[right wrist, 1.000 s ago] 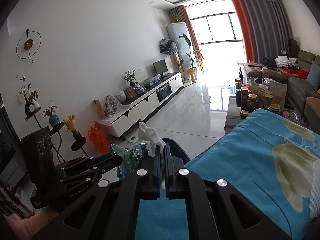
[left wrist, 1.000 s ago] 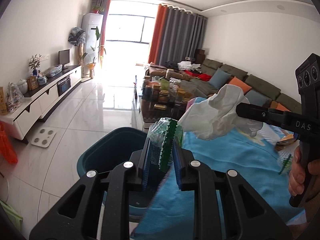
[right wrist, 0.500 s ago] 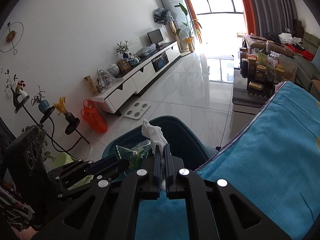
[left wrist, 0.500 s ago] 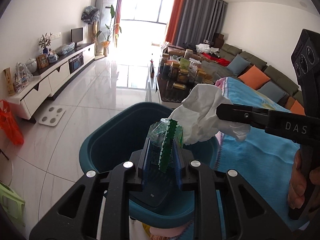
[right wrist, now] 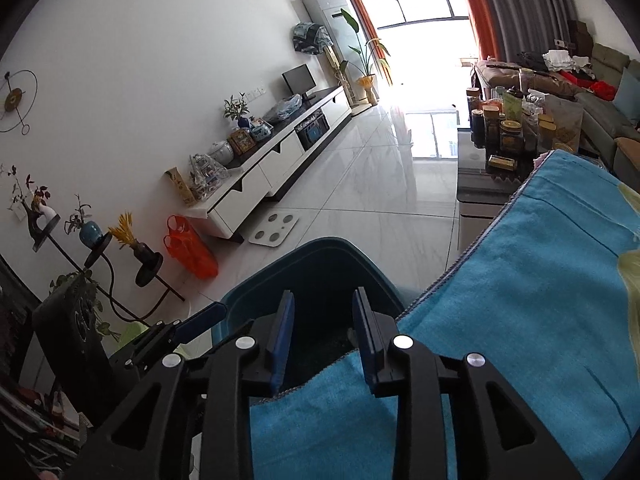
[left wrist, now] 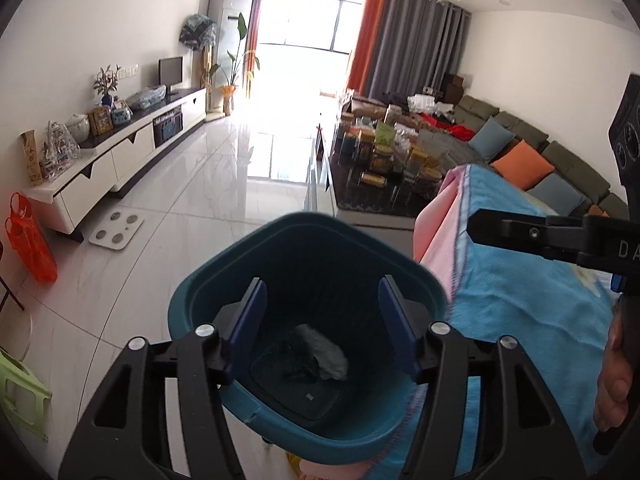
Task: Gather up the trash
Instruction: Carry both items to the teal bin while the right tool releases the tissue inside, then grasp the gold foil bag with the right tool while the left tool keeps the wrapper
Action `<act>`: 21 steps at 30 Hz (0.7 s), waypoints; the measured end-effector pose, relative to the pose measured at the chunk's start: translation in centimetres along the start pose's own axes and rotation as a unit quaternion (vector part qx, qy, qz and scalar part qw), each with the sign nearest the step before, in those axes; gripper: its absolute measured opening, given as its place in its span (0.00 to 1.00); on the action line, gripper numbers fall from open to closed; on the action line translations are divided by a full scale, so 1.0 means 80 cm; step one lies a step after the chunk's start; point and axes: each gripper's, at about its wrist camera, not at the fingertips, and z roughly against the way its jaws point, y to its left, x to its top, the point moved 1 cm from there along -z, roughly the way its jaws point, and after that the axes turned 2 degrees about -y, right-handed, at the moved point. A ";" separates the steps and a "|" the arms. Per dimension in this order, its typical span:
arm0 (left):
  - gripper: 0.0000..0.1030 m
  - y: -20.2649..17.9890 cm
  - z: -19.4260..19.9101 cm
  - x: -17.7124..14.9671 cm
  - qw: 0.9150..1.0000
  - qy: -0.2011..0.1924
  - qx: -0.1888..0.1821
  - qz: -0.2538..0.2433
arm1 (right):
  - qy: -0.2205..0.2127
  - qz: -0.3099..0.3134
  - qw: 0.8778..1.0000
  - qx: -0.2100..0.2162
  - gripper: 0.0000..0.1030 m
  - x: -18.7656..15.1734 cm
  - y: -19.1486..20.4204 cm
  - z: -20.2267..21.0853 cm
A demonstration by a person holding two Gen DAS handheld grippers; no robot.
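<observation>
Both pairs of jaws are opening, and nothing sits between either pair; the left gripper (left wrist: 322,316) hangs over the mouth of the teal bin (left wrist: 208,300), its blue pads spread wide to either side of the opening; the right gripper (right wrist: 322,338) points down at the same bin (right wrist: 256,292) from over the edge of the table, its pads parted by a narrower gap. Down on the bin's dark floor lies the trash: a crumpled white tissue (left wrist: 326,354) beside a darker crinkled wrapper (left wrist: 290,358), touching or nearly so; from the right wrist view only a pale scrap shows low inside the bin, too small to name.

The bin stands on the pale tiled floor (left wrist: 192,216), just beside the table, which is draped in a blue cloth (left wrist: 532,304) with a pink layer showing under its corner; the cloth's hem overlaps the bin's near rim in the right wrist view. In the left wrist view the right gripper's black finger (left wrist: 516,232) reaches in from the right above the cloth, and part of a hand (left wrist: 614,384) grips its handle at the frame's edge.
</observation>
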 end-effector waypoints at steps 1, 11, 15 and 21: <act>0.61 -0.004 0.009 0.002 1.000 -0.008 -0.008 -0.001 | -0.006 0.001 1.000 0.001 0.28 0.001 -0.001 0.010; 0.72 -0.109 0.099 -0.003 0.983 -0.058 -0.160 -0.069 | -0.098 0.047 0.994 -0.019 0.39 -0.009 -0.010 0.157; 0.73 -0.166 0.111 -0.017 0.968 -0.046 -0.227 -0.100 | -0.122 0.039 0.990 -0.050 0.40 -0.026 -0.039 0.213; 0.73 -0.245 0.110 -0.050 0.944 -0.008 -0.296 -0.145 | -0.148 0.000 0.982 -0.113 0.40 -0.069 -0.101 0.288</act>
